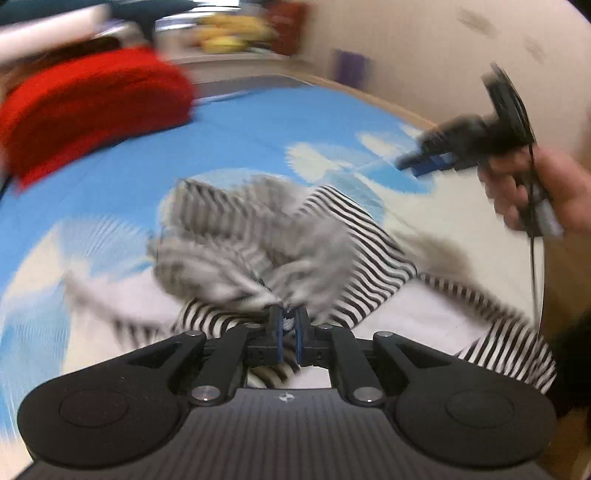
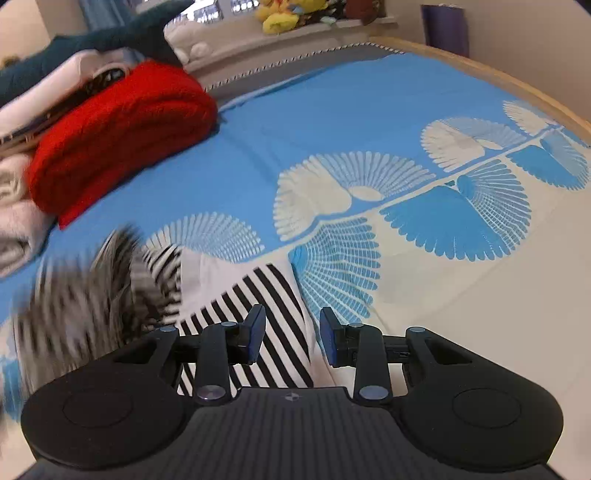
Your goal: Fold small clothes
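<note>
A black-and-white striped garment point(image 1: 280, 254) lies crumpled on the blue-and-white bed cover point(image 1: 240, 136). My left gripper point(image 1: 289, 325) is shut on a bunch of its fabric and holds it lifted; the cloth is motion-blurred. In the right wrist view the garment point(image 2: 258, 306) lies at lower left, one flat striped part under the fingers. My right gripper point(image 2: 291, 332) is open and empty just above that part. It also shows in the left wrist view point(image 1: 417, 166), held by a hand at the right.
A folded red blanket point(image 2: 122, 136) and a pile of other textiles point(image 2: 22, 206) lie at the far left of the bed. Plush toys point(image 2: 284, 18) sit on a ledge behind. The bed's wooden edge point(image 2: 498, 77) runs along the right.
</note>
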Tool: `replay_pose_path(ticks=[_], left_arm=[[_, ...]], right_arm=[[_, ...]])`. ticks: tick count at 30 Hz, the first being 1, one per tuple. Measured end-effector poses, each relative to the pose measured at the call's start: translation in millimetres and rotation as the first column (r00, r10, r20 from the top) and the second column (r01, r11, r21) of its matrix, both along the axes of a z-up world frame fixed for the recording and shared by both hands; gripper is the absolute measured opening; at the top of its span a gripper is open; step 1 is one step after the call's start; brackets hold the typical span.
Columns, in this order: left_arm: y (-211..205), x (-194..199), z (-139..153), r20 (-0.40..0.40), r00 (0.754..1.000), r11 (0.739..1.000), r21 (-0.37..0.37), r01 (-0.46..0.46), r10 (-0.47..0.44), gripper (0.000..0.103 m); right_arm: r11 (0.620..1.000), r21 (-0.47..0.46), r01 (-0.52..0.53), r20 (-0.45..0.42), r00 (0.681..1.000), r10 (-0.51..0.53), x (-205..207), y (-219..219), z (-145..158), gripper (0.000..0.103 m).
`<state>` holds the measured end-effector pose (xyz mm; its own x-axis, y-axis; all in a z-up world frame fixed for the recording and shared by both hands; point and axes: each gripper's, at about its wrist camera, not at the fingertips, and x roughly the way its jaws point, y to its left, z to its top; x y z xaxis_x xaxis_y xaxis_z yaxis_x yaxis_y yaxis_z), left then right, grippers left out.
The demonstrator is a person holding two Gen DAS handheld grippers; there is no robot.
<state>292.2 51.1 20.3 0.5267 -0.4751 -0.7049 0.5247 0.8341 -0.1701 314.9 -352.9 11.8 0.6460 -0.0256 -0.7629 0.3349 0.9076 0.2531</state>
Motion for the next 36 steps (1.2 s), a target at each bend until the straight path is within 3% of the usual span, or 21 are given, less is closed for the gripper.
replay_pose_path(ticks=[2, 4, 6, 10, 12, 14, 18, 20, 22, 24, 26, 28, 30, 31, 32, 33, 34, 36], left_arm=[[17, -5, 3, -0.055, 0.973, 0.967, -0.113, -0.229, 0.224, 0.023], [29, -2, -2, -0.114, 0.902, 0.870, -0.240, -0.431, 0.416, 0.033], [26, 10, -18, -0.172, 0.870, 0.820, -0.293, -0.492, 0.461, 0.040], [2, 36, -37, -0.142, 0.862, 0.855, -0.127, -0.503, 0.487, 0.044], [-1, 44, -49, -0.128, 0.841, 0.839, -0.087, -0.538, 0.526, 0.052], [-3, 43, -61, -0.136, 0.803, 0.803, -0.064, -0.592, 0.581, 0.055], [-6, 60, -74, -0.082, 0.806, 0.810, 0.045, -0.585, 0.586, 0.054], [-9, 62, -77, -0.046, 0.821, 0.822, 0.050, -0.567, 0.569, 0.042], [-13, 64, -74, -0.004, 0.833, 0.831, 0.076, -0.551, 0.553, 0.012], [-17, 63, -69, 0.048, 0.840, 0.836, 0.078, -0.543, 0.540, 0.003], [-20, 55, -52, 0.095, 0.855, 0.859, -0.002, -0.512, 0.510, 0.003], [-25, 37, -25, 0.170, 0.890, 0.903, -0.155, -0.401, 0.424, 0.003], [-38, 15, -1, 0.255, 0.941, 0.953, -0.257, -0.158, 0.224, 0.003], [-45, 4, 5, 0.263, 0.960, 0.959, -0.283, -0.015, 0.092, 0.003], [-53, -5, 6, 0.230, 0.971, 0.943, -0.304, 0.136, -0.066, 0.003], [-63, -13, 1, 0.153, 0.960, 0.910, -0.313, 0.271, -0.234, 0.004], [-70, -19, -6, 0.084, 0.940, 0.893, -0.295, 0.339, -0.329, 0.004], [-79, -30, -25, -0.061, 0.898, 0.879, -0.242, 0.411, -0.436, 0.004]], right_arm=[[1.000, 0.008, 0.010, 0.029, 1.000, -0.010, -2, -1, 4, 0.034], [1.000, 0.012, 0.008, 0.048, 0.999, -0.008, -2, 1, 7, 0.034], [1.000, 0.019, -0.003, 0.060, 0.998, 0.002, -2, 5, 8, 0.034], [0.998, 0.043, -0.048, 0.065, 0.997, 0.045, -1, 18, 4, 0.034], [0.995, 0.058, -0.085, 0.064, 0.995, 0.082, 1, 27, 2, 0.034], [0.990, 0.091, -0.111, 0.057, 0.993, 0.106, 6, 34, -1, 0.034], [0.987, 0.082, -0.138, 0.051, 0.990, 0.134, 14, 48, -3, 0.034], [0.985, 0.082, -0.149, 0.050, 0.988, 0.146, 17, 53, -4, 0.034], [0.984, 0.076, -0.160, 0.050, 0.986, 0.157, 17, 57, -4, 0.034], [0.983, 0.076, -0.168, 0.051, 0.985, 0.165, 16, 59, -3, 0.034], [0.983, 0.081, -0.165, 0.053, 0.986, 0.161, 14, 57, -3, 0.034], [0.984, 0.092, -0.156, 0.056, 0.987, 0.151, 11, 53, -2, 0.034], [0.986, 0.103, -0.131, 0.069, 0.990, 0.125, 7, 47, 0, 0.034], [0.988, 0.105, -0.117, 0.080, 0.991, 0.109, 5, 43, 2, 0.034], [0.989, 0.104, -0.102, 0.092, 0.991, 0.092, 2, 40, 5, 0.034], [0.992, 0.100, -0.081, 0.107, 0.992, 0.071, -1, 36, 7, 0.034], [0.993, 0.098, -0.062, 0.116, 0.992, 0.051, -4, 32, 9, 0.034], [0.994, 0.107, -0.016, 0.129, 0.992, 0.002, -11, 22, 12, 0.034]])
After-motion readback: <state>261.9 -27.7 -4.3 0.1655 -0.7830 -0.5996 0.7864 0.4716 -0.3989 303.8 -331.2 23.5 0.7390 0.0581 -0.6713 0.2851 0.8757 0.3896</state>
